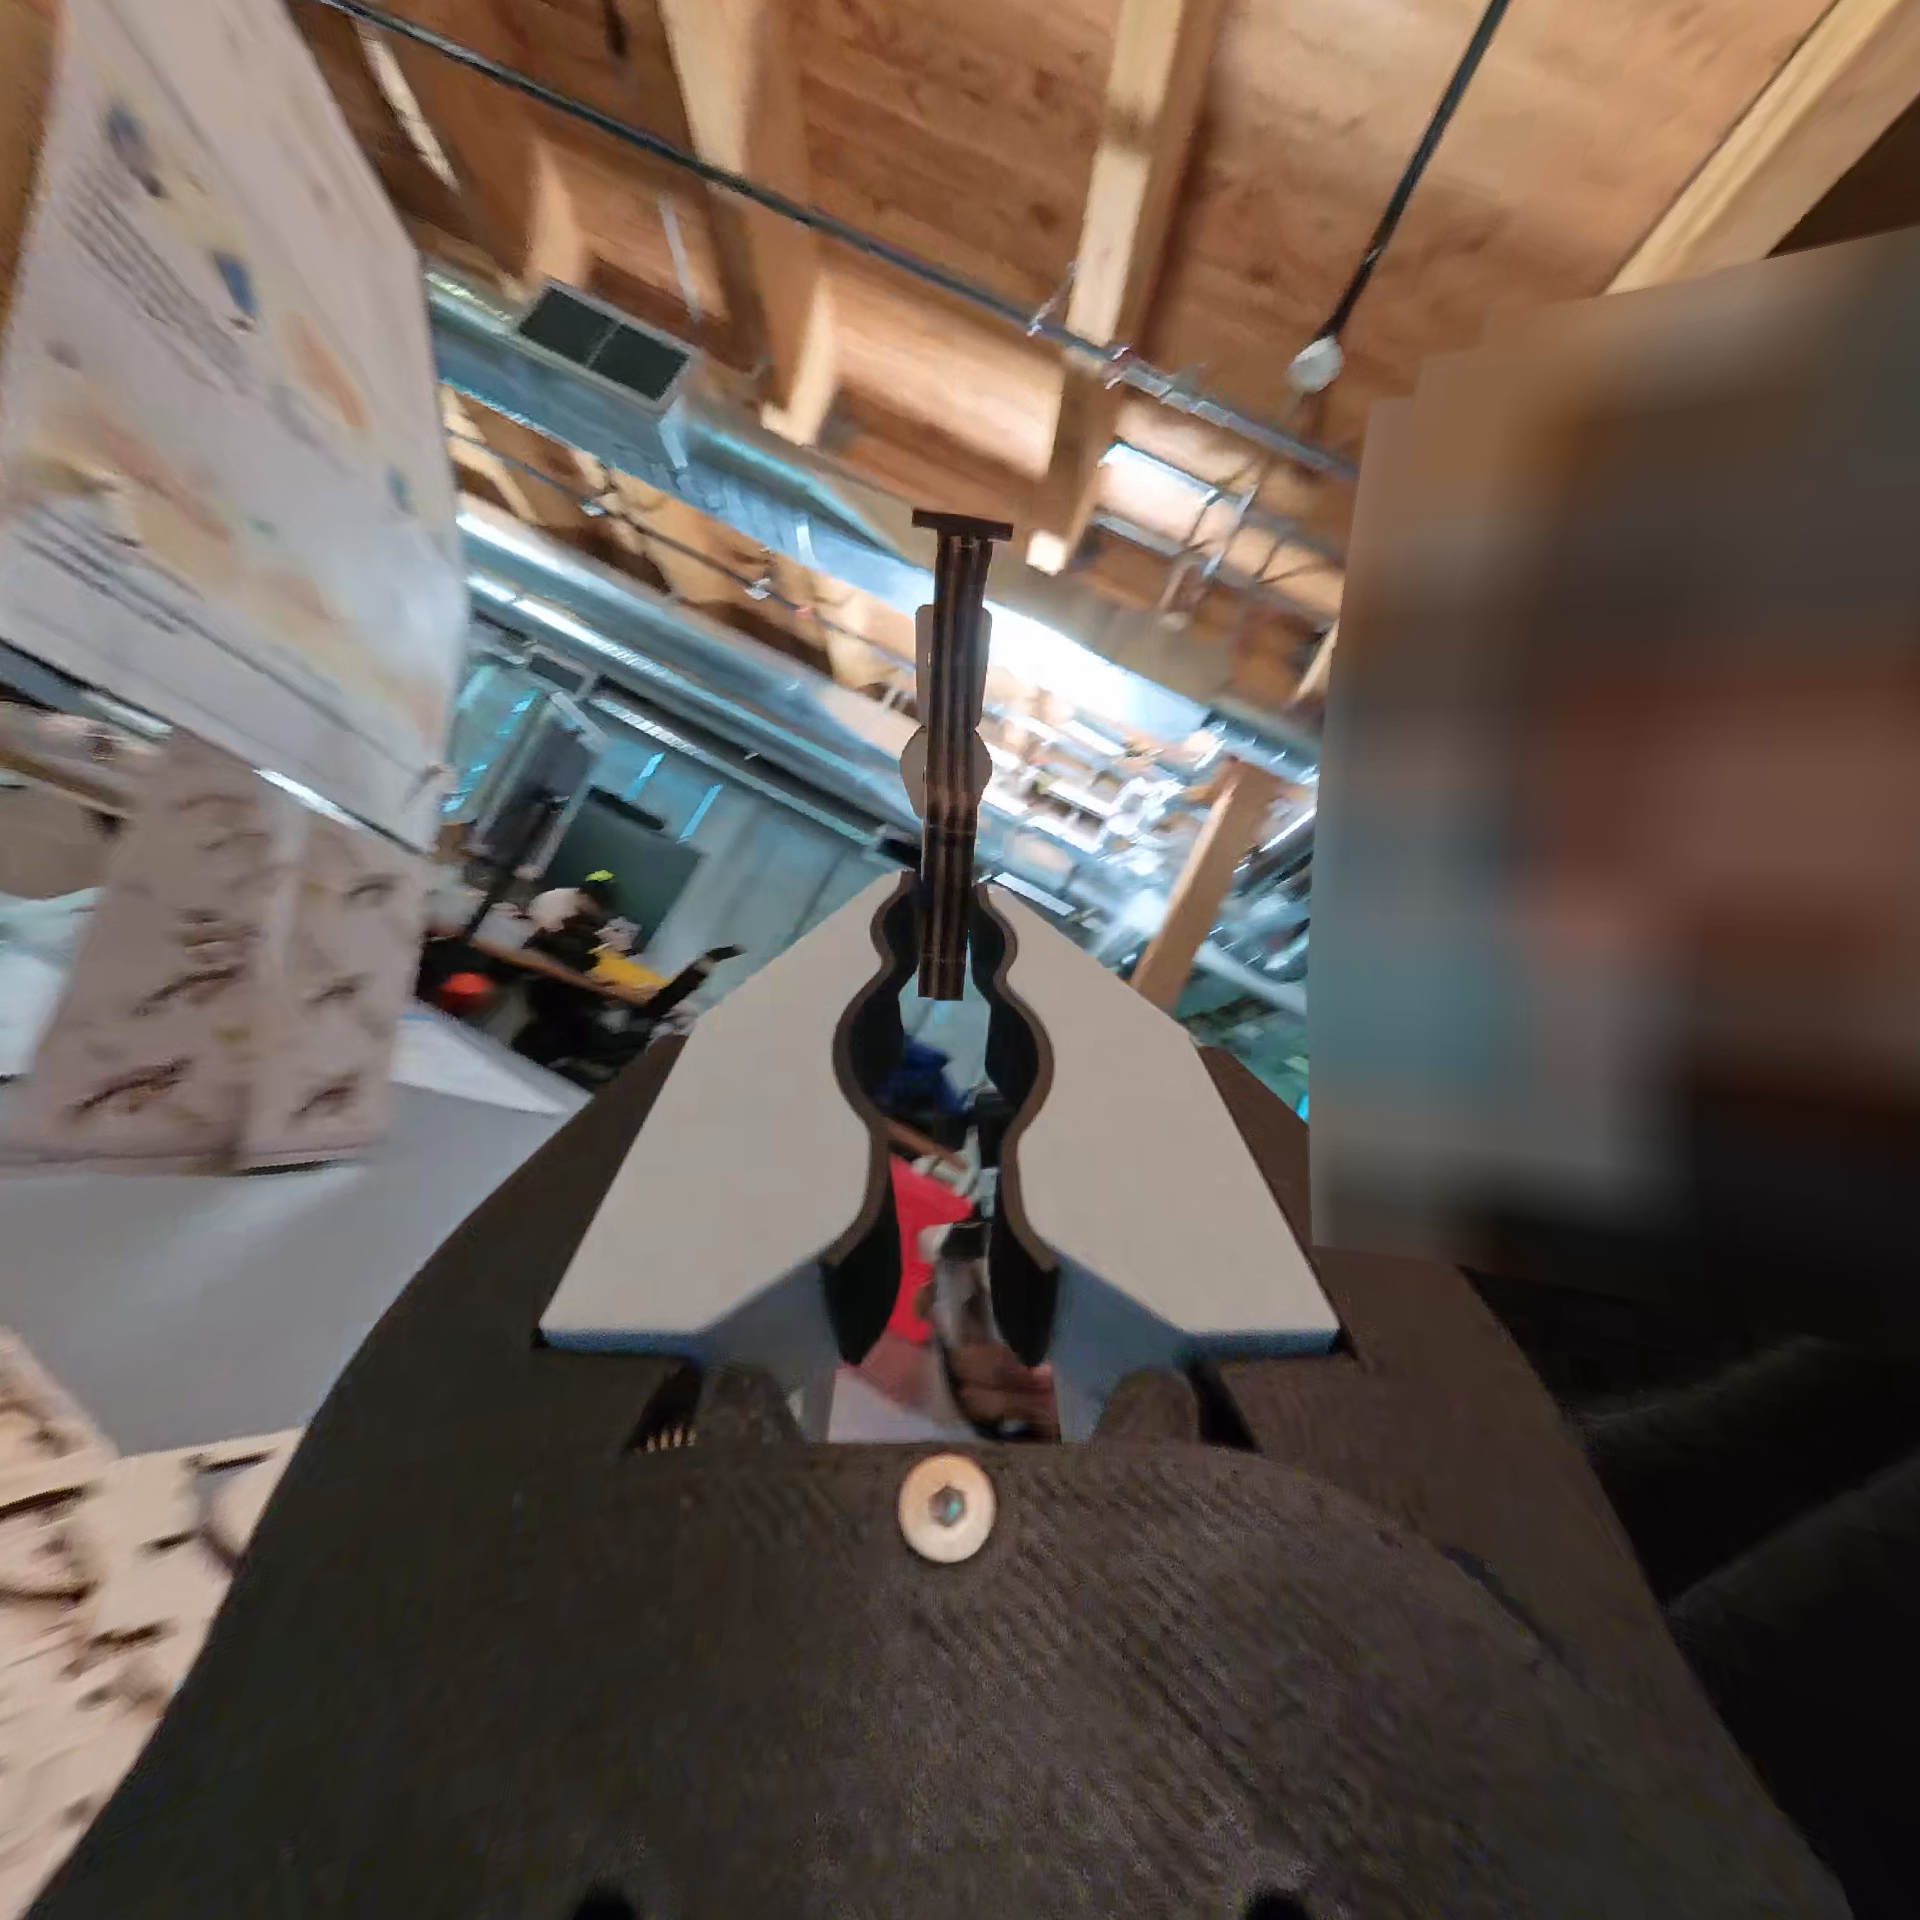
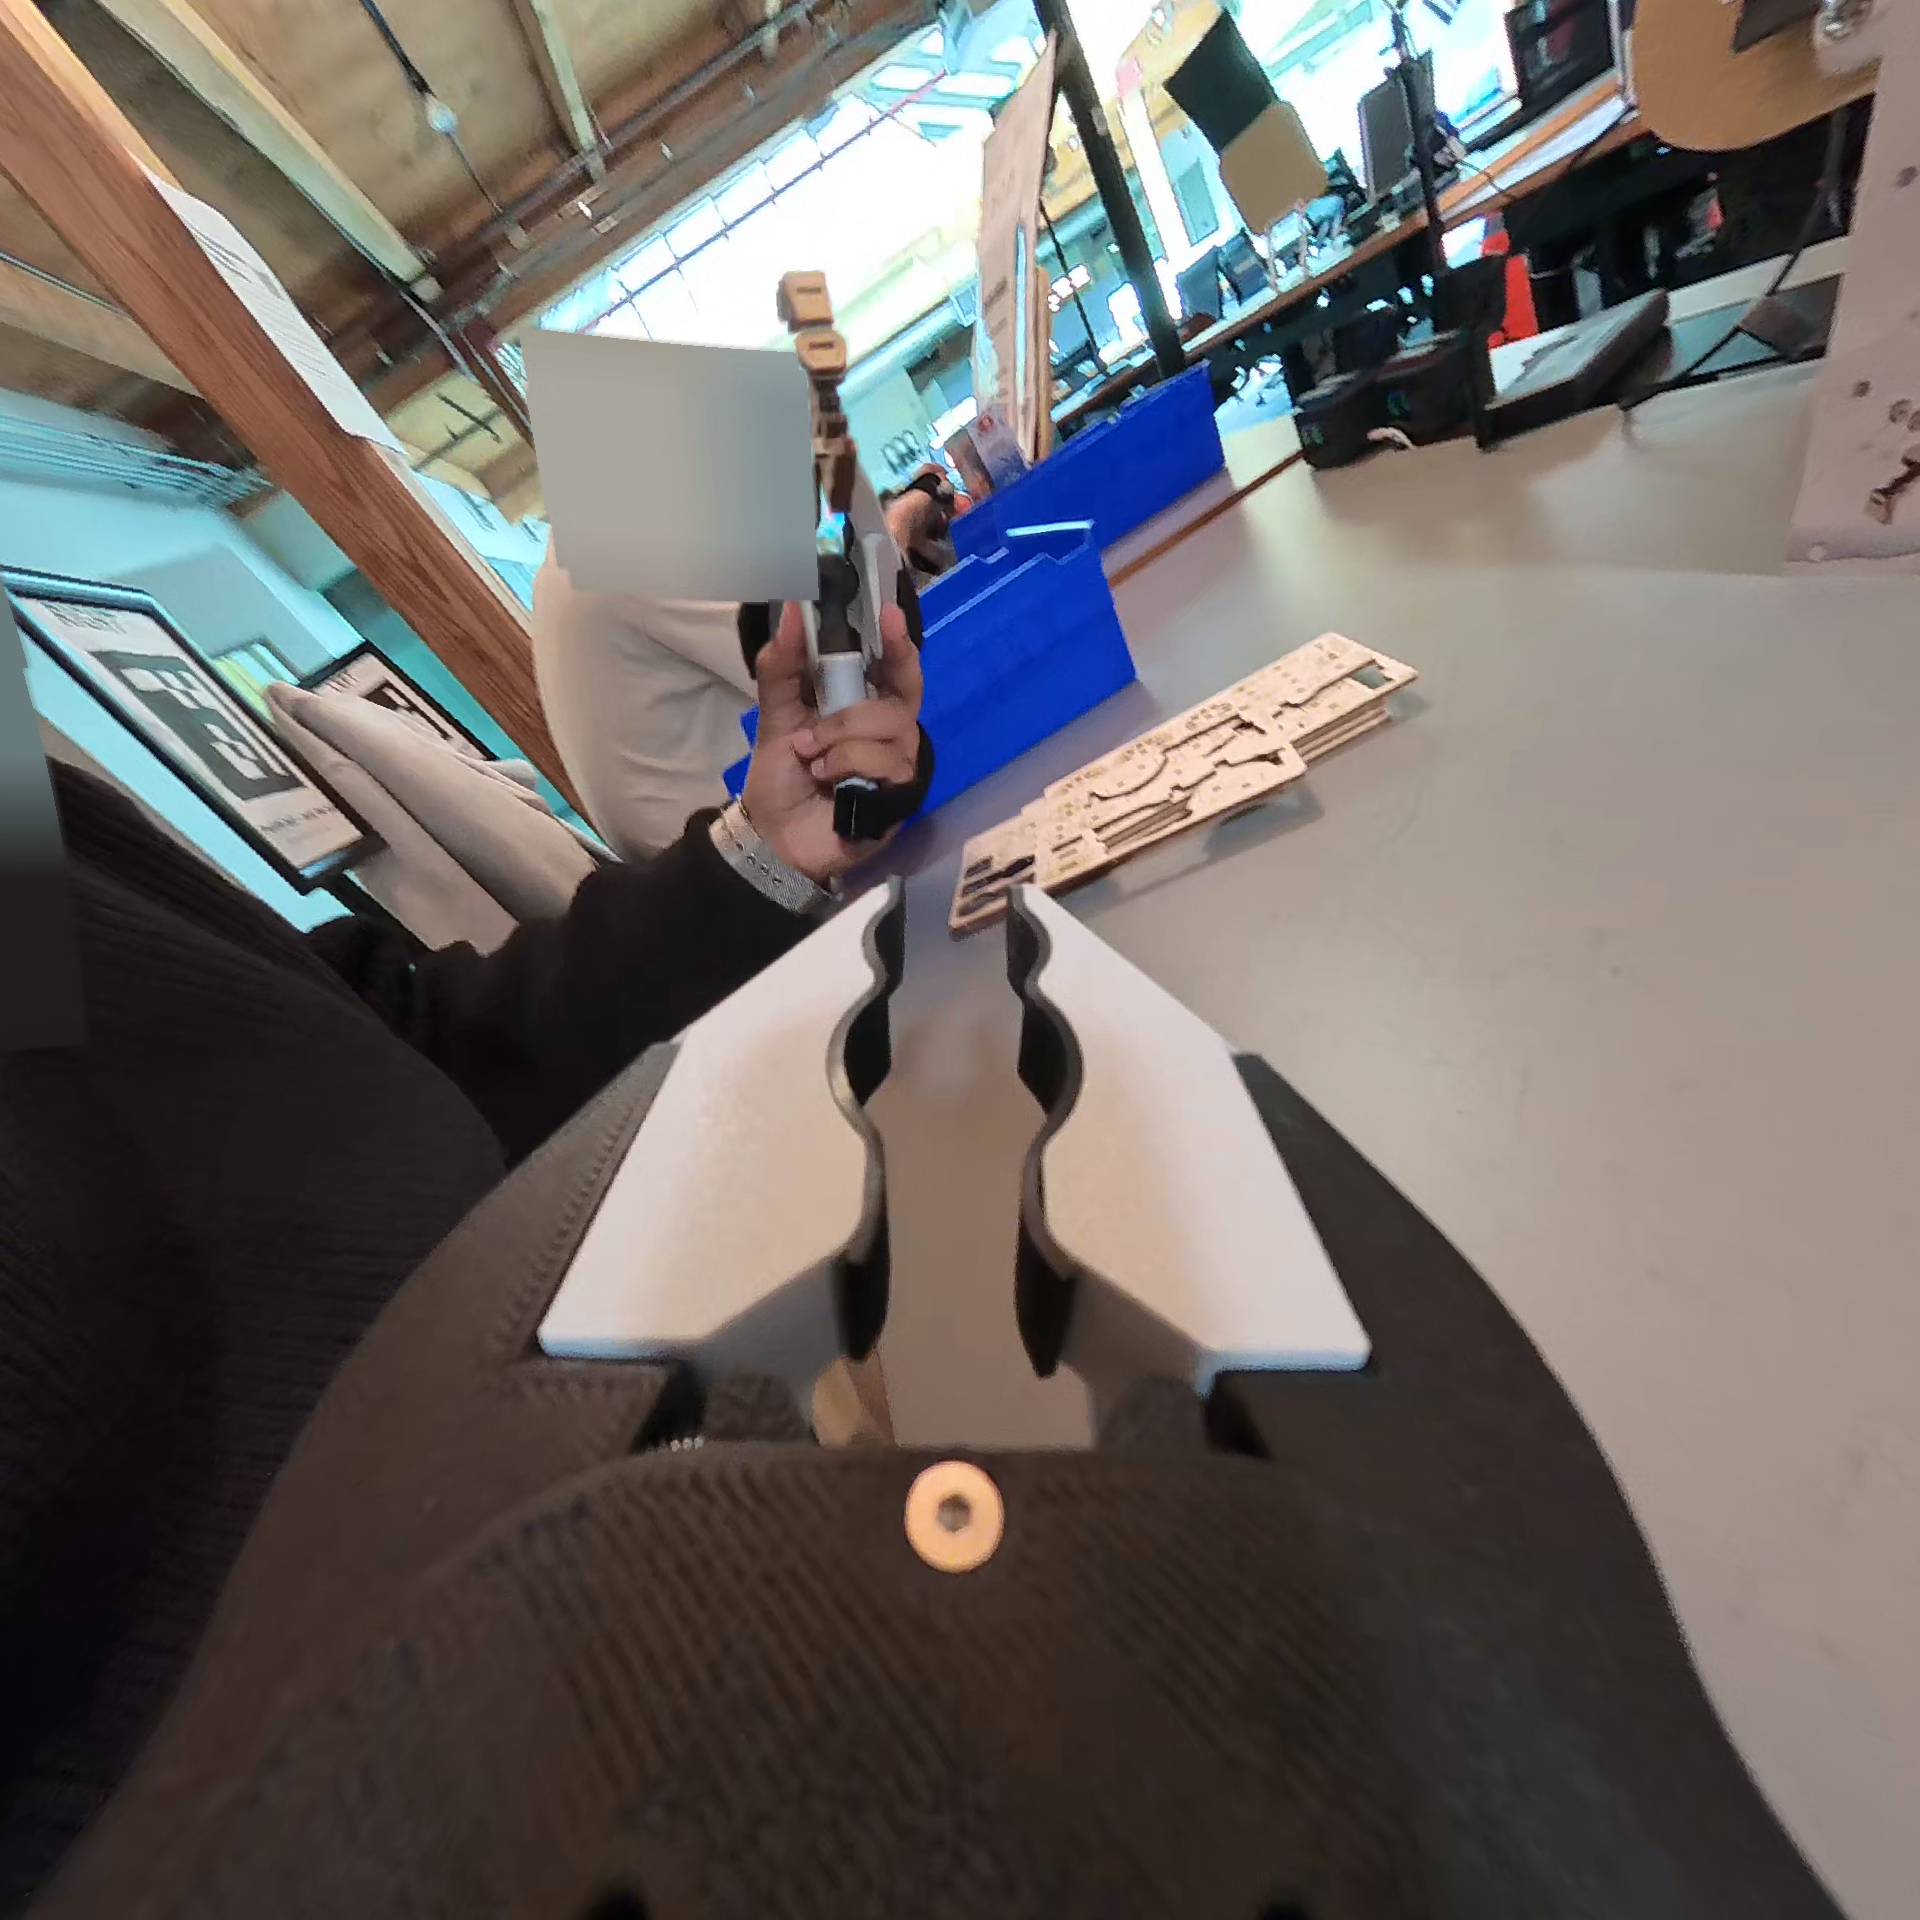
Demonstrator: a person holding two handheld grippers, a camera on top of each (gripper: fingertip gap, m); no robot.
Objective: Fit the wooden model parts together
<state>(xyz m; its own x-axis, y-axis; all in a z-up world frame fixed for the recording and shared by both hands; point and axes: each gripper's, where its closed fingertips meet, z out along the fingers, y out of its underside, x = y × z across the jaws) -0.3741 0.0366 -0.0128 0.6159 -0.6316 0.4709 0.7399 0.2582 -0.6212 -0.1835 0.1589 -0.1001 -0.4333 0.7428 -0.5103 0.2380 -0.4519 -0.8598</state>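
Note:
My left gripper (image 1: 945, 914) is shut on a wooden model part (image 1: 956, 748), a stack of thin laser-cut pieces seen edge-on with a small crossbar on top. It points up toward the wooden ceiling. In the right wrist view the same left gripper (image 2: 854, 592) is raised in a hand at mid-left, and the wooden part (image 2: 826, 416) sticks up from it. My right gripper (image 2: 954, 914) is open and empty, low over the grey table (image 2: 1507, 935). A stack of laser-cut wooden sheets (image 2: 1174, 779) lies flat on the table just beyond its fingertips.
Blue plastic bins (image 2: 1029, 634) stand behind the sheets at the table's left edge. A person's dark sleeve (image 2: 582, 956) crosses at left. A wooden post (image 2: 260, 384) rises at far left. Printed wooden sheets (image 1: 208, 935) hang at the left of the left wrist view. One gripper's finger ends stand about 25 cm off the other's.

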